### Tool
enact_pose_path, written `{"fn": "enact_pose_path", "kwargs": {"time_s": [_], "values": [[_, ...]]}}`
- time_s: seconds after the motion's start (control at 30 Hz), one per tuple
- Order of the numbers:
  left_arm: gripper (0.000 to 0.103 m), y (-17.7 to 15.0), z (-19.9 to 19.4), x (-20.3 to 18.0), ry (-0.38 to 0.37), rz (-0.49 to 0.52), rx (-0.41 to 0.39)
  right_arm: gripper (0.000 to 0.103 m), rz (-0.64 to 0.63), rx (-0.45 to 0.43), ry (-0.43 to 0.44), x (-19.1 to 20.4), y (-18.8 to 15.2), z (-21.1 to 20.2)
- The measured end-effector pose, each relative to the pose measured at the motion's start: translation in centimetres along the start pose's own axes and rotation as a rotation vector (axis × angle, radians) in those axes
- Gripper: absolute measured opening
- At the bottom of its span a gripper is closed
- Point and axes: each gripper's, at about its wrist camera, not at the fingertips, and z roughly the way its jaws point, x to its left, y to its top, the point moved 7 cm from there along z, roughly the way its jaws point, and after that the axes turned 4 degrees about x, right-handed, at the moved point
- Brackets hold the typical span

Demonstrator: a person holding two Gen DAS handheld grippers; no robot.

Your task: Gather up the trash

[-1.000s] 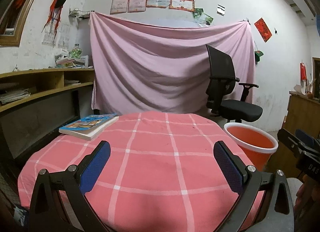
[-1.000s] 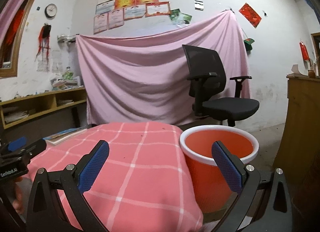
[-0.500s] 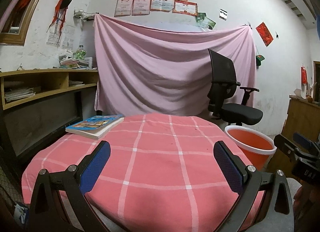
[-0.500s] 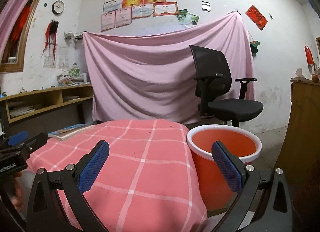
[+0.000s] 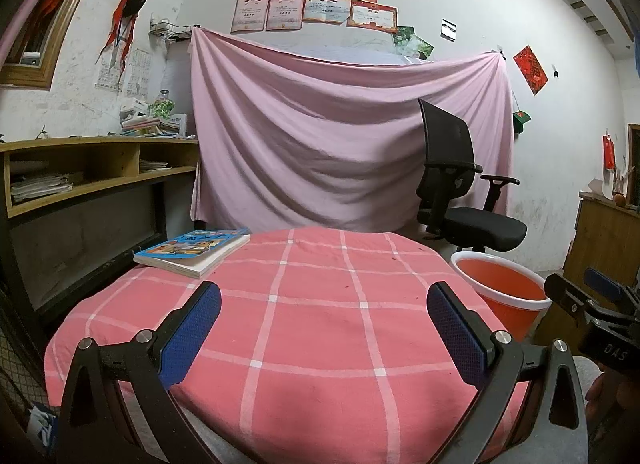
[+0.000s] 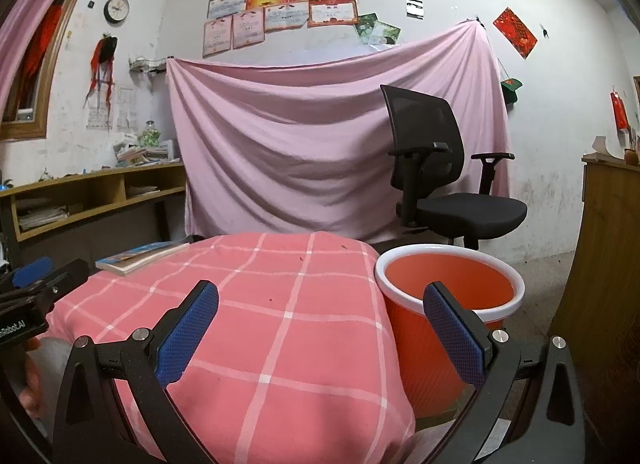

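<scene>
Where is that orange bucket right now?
The orange bucket stands on the floor just right of the table with the pink checked cloth, in front of the black office chair; the left view shows it at the table's right edge.

Two matching black handheld grippers with blue finger pads

The left gripper (image 5: 324, 330) has a black frame of angular, triangular-cutout arms, each ending in a finger faced with a blue, finely dimpled pad (image 5: 191, 334); round silver screws sit at the joints behind each pad. The right gripper (image 6: 320, 328) is built the same way, with black struts, blue textured pads (image 6: 187, 331) and silver screw heads. Seen from the left wrist view, the right gripper's side shows a black body with white lettering reading "DAS" and a blue pad at the tip. From the right wrist view, the left gripper's body carries white lettering ending in "RobotAI".
</scene>
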Motion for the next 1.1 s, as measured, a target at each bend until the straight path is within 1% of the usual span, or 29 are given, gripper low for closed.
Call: {"fn": "enact_pose_path", "kwargs": {"time_s": [1.1], "values": [[0.101,-0.16,0.1,-0.13,0.0,-0.005,0.003,0.103,0.0,0.001,0.0,0.01,0.06,-0.03]]}}
